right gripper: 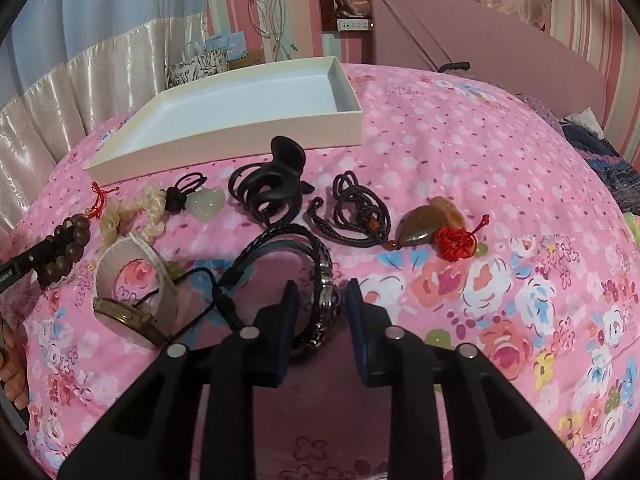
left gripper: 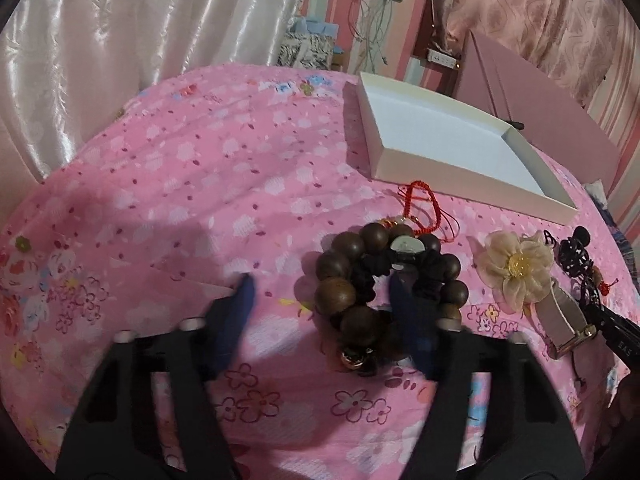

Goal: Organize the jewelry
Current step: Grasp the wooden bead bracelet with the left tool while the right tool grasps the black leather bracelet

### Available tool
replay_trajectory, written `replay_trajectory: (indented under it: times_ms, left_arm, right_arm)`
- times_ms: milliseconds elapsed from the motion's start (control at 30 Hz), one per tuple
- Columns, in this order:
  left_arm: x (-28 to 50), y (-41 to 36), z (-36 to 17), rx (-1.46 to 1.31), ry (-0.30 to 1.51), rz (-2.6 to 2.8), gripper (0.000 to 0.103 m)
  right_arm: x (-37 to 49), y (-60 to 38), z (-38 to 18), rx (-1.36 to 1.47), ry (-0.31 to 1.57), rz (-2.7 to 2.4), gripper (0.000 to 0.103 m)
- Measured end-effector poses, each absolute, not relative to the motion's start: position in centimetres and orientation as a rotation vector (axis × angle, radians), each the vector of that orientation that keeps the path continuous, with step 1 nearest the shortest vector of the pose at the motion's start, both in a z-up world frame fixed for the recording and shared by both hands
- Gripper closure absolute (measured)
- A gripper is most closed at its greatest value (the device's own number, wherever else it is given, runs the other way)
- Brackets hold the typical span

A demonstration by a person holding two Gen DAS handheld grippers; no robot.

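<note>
Right claw (right gripper: pixel 320 300) hides part of braided bracelet (right gripper: pixel 316 264)

Pink floral bedspread (right gripper: pixel 460 160), white box (right gripper: pixel 224 148) (open), jewelry scattered beside it

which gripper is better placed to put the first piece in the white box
Right, probably. The right gripper already straddles the black braided bracelet, jaws nearly closed on it. The left gripper has only one finger inside the wooden bead bracelet, jaws wide. The white box lies ahead of both.
</note>
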State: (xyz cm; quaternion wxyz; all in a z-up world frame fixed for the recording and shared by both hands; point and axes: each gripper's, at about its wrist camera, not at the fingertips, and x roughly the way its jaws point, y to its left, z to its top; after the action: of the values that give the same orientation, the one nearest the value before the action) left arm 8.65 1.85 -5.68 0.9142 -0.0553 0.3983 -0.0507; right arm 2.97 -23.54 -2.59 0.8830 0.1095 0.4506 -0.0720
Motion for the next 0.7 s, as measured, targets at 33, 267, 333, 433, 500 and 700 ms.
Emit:
replay_trajectory:
  times_ms: [33, 267, 333, 433, 500, 700]
  left_arm:
    - [8.8, 1.8, -5.8, -0.121, 0.827, -0.123, 0.058]
    - [8.7, 1.8, -5.7, -0.163, 0.808, -0.192, 0.074]
    - [8.5, 2.0, -5.5, -0.177, 0.789, -0.203, 0.083]
    - [7.2, 1.6, -4.3, -0.166, 0.703, -0.230, 0.085]
    - [6.9, 1.0, -4.1, -0.147, 0.689, -0.241, 0.085]
    - [6.0, 0.7, -2.6, -0.159, 0.640, -0.281, 0.085]
  right_arm:
    - [2.9, -23.6, -2.6, 0.231, 0.937, -0.149, 0.077]
    - [2.8, -23.8, -2.6, 0.255, 0.928, -0.140, 0.077]
    - [2.8, -23.9, -2.6, 0.259, 0.924, -0.140, 0.077]
    - [2.4, -24.2, -2.3, 0.271, 0.904, -0.145, 0.078]
    - [2.4, -24.3, -2.2, 0.274, 0.896, -0.145, 0.081]
    - [1.6, -24.4, -1.1, 0.279, 0.835, -0.128, 0.088]
